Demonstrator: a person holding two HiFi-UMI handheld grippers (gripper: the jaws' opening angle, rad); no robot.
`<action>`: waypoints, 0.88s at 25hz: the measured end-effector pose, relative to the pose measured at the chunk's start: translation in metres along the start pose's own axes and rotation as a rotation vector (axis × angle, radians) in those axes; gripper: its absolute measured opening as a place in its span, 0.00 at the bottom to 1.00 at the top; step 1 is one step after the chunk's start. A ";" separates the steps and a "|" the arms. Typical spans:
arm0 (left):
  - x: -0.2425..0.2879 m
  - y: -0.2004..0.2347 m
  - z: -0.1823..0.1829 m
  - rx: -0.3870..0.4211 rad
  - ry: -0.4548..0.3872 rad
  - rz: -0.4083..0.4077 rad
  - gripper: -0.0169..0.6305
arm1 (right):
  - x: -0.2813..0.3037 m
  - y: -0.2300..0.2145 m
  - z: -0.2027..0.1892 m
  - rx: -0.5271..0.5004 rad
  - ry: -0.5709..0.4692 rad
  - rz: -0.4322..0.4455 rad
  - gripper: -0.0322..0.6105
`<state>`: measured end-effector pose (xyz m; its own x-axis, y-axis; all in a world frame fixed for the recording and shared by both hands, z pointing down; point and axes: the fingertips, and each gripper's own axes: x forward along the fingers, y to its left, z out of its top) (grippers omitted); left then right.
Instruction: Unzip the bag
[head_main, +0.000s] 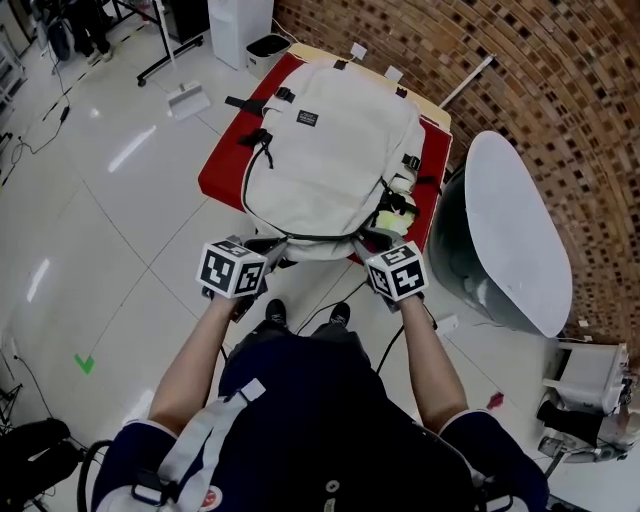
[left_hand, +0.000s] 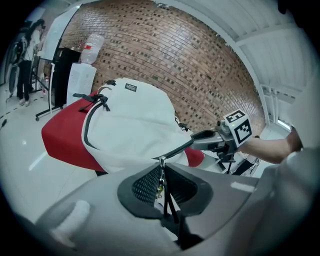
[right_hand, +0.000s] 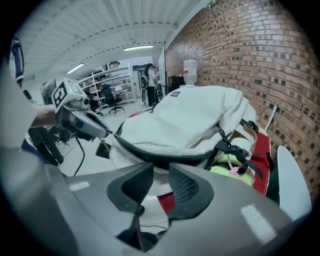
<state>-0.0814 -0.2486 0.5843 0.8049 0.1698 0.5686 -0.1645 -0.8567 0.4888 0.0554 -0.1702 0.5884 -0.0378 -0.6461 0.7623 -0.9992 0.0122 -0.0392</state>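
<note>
Our left claw (left_hand: 161, 175) is pinched shut on the zipper pull (left_hand: 161, 163), a small metal tab with a cord hanging from it, at the near left corner of the bag (head_main: 330, 150). Our right claw (right_hand: 159, 176) stands spread with nothing between its pads. It is just short of the bag's near right corner, beside a side pocket (head_main: 392, 220) stuffed with something yellow-green and crossed by straps. The white bag lies flat on the red counter (head_main: 222, 165), its near end bulging over the counter's edge toward us. The dark zipper (head_main: 300, 238) runs round that near end and up the left side.

We judge the main risk to be the bag itself moving. Nothing anchors it, so a tug on the pull could drag it along the counter or off the near edge instead of running the slider. Bracing the fabric with the right claw would counter that, but closing carelessly there could catch a strap rather than the shell. The grip is a second worry, because the pull is thin and a jerky or sideways tug may slip it out. The zipper also bends at the corner, so pulling straight instead of following the curve could cock the slider and jam it. How far it is already open we cannot tell.
</note>
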 end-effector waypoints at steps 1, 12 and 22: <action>0.000 0.000 0.001 0.002 -0.002 -0.002 0.07 | -0.009 0.007 0.002 -0.014 -0.011 0.009 0.21; 0.000 -0.001 0.004 0.010 0.002 0.001 0.07 | 0.001 0.093 0.063 -0.357 -0.038 0.177 0.31; -0.016 0.024 0.007 0.030 0.007 0.085 0.07 | 0.025 0.092 0.025 -0.526 0.182 0.237 0.12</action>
<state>-0.0947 -0.2753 0.5821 0.7848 0.0993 0.6117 -0.2147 -0.8824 0.4186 -0.0372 -0.2042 0.5875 -0.2160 -0.4394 0.8720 -0.8353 0.5455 0.0679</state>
